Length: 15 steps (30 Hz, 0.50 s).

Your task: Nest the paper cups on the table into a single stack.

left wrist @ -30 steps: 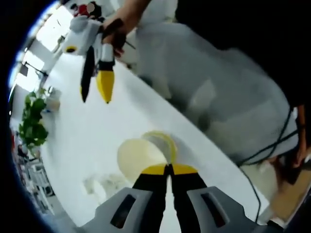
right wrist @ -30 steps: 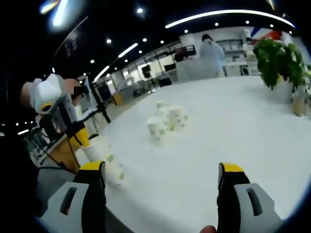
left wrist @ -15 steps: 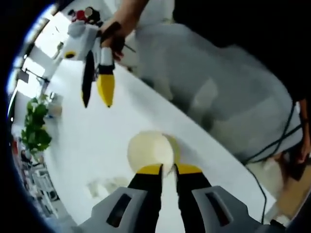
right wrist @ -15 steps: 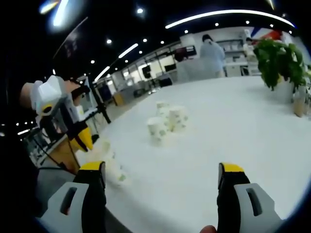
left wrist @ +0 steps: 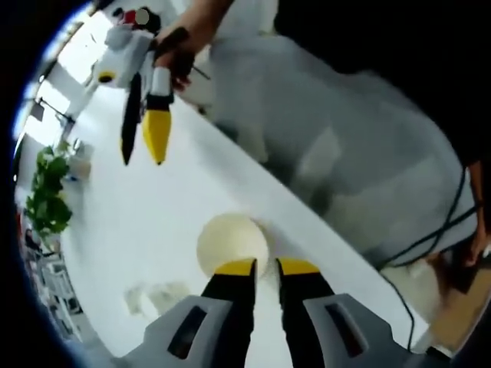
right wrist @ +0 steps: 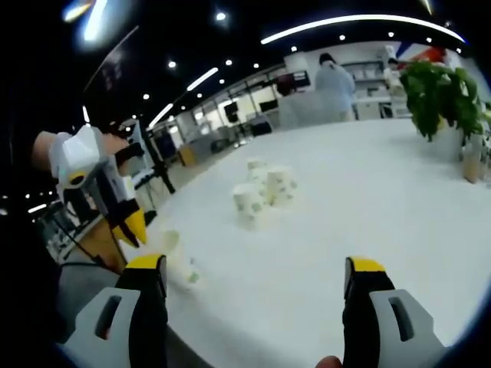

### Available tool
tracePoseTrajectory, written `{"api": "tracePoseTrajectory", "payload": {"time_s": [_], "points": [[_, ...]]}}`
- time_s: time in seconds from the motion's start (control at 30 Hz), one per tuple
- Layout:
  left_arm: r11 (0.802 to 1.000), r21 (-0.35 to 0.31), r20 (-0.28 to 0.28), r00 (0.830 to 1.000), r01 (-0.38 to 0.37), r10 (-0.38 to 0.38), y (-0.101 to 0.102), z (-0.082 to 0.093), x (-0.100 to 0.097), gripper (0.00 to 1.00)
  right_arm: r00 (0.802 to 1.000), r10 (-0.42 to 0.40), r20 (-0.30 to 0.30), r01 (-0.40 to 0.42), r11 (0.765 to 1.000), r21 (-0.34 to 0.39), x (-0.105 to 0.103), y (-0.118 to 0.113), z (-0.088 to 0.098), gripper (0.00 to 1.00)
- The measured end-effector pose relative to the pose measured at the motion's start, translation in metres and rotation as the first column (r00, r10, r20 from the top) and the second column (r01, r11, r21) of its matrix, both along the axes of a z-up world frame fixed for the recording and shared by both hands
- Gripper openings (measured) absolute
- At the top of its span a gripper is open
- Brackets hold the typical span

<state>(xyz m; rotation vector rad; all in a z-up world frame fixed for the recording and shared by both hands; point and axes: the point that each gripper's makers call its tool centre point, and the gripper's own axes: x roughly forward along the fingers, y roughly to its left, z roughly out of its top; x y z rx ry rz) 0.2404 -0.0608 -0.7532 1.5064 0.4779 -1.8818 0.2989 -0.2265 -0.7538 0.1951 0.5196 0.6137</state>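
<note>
Left gripper (left wrist: 258,266): my jaws stand almost together, a thin slit between the yellow tips, pinching the near rim of a paper cup. In the right gripper view it enters at the left edge (right wrist: 132,225), yellow tips pointing down toward that cup.
Held cup (left wrist: 232,244): pale round cup at the worktop's near edge, mouth turned toward my left camera; a second rim seems to peek out at its right side, though I cannot tell if another cup is nested there. In the right gripper view it is a blurred pale shape (right wrist: 178,257) just beside the left jaw.
Cup cluster (right wrist: 265,192): several white patterned paper cups, upright and close together, near the middle of the worktop, well apart from the held cup. In the left gripper view, faint pale shapes (left wrist: 152,297) left of my jaws.
Worktop (right wrist: 368,207): broad, white.
Right gripper (right wrist: 255,270): my jaws are spread wide, nothing between them, above the worktop. In the left gripper view it hangs at upper left (left wrist: 142,149), a hand (left wrist: 180,47) gripping it.
Potted plant (right wrist: 443,96): green leaves, far right side of the worktop.
</note>
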Motion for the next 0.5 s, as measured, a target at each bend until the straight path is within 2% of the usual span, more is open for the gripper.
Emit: {"api": "tracePoseTrajectory", "payload": {"time_s": [0.3,0.4,0.5], "points": [[0.999,-0.023,0.007,0.999,-0.038,0.038,0.003,0.010,0.006,0.07,1.000,0.007,0.006,-0.007,1.000,-0.001,0.002,0.002,0.003,0.94],[0.998,-0.042,0.003,0.998,-0.055,0.056,0.003,0.017,0.008,0.07,1.000,0.009,0.007,-0.009,1.000,-0.003,0.003,0.003,0.004,0.94],[0.991,-0.088,-0.009,0.995,-0.098,0.098,-0.001,0.030,0.012,0.07,1.000,0.012,0.012,-0.012,1.000,-0.007,0.004,0.005,0.006,0.94]]}}
